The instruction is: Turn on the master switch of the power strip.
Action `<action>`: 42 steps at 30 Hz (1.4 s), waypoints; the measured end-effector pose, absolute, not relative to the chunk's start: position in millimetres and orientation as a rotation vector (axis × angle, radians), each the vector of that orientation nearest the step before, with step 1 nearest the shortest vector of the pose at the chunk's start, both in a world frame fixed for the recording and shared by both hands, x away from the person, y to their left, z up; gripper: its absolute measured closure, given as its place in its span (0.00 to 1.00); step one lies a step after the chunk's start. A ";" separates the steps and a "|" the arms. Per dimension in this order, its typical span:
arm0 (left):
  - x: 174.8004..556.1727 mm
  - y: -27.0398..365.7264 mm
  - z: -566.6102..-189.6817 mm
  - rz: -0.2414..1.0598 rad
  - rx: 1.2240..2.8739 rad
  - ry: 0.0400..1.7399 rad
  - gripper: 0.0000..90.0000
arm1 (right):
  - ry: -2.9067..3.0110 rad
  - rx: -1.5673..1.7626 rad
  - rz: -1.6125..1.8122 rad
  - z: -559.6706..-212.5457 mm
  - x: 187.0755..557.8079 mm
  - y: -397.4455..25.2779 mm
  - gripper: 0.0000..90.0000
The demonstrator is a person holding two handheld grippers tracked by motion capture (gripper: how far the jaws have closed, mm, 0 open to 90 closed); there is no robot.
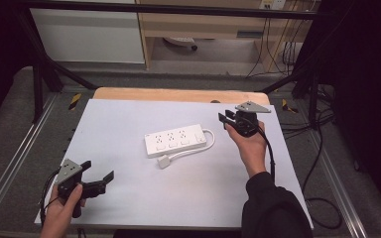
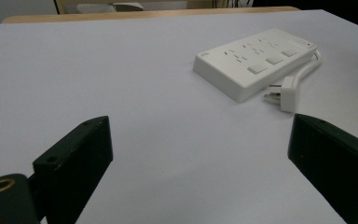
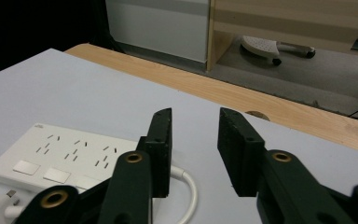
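Strip (image 1: 175, 141) lies mid-table, its plug (image 1: 164, 161) loose just beside it. Left gripper (image 1: 101, 181) hovers near the front edge, jaws wide, empty; right gripper (image 1: 226, 118) beside the cord, jaws partly open, empty. Best approach the plug low and square, I'd say.

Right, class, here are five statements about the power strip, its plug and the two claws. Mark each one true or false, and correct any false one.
1. The power strip lies on the white table. True.
2. The left claw grips the plug. False: its jaws stand wide apart over bare table, away from the plug.
3. The plug lies on the table beside the strip. True.
4. The right claw is shut on the cord. False: it is open and holds nothing.
5. The strip has five sockets. False: three sockets, each with a switch.
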State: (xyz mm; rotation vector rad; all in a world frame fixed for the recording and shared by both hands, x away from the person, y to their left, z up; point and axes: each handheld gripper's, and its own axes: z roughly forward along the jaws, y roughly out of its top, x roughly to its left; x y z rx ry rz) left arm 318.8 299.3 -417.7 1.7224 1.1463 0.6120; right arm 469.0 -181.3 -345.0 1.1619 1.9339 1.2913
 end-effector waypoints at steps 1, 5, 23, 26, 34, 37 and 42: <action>318.8 299.3 -417.7 0.613 1.723 1.147 0.07 | 1.938 1.162 1.287 -345.0 470.1 -180.7 0.82; 318.6 299.2 -417.5 0.615 1.723 1.145 0.07 | 1.936 1.173 1.290 -347.2 472.8 -178.8 0.90; 318.7 299.9 -417.3 0.620 1.721 1.142 0.07 | 2.000 1.176 1.247 -362.7 483.4 -162.8 1.00; 318.5 299.7 -417.2 0.618 1.720 1.143 0.07 | 2.019 1.183 1.228 -366.3 484.8 -159.0 1.00; 318.5 299.9 -417.2 0.619 1.717 1.144 0.07 | 2.046 1.184 1.214 -371.8 487.1 -150.1 1.00; 318.6 300.1 -417.2 0.620 1.716 1.144 0.07 | 2.062 1.183 1.203 -374.8 488.5 -146.3 1.00; 318.6 300.0 -417.1 0.622 1.715 1.143 0.07 | 2.081 1.183 1.192 -379.4 490.4 -138.9 1.00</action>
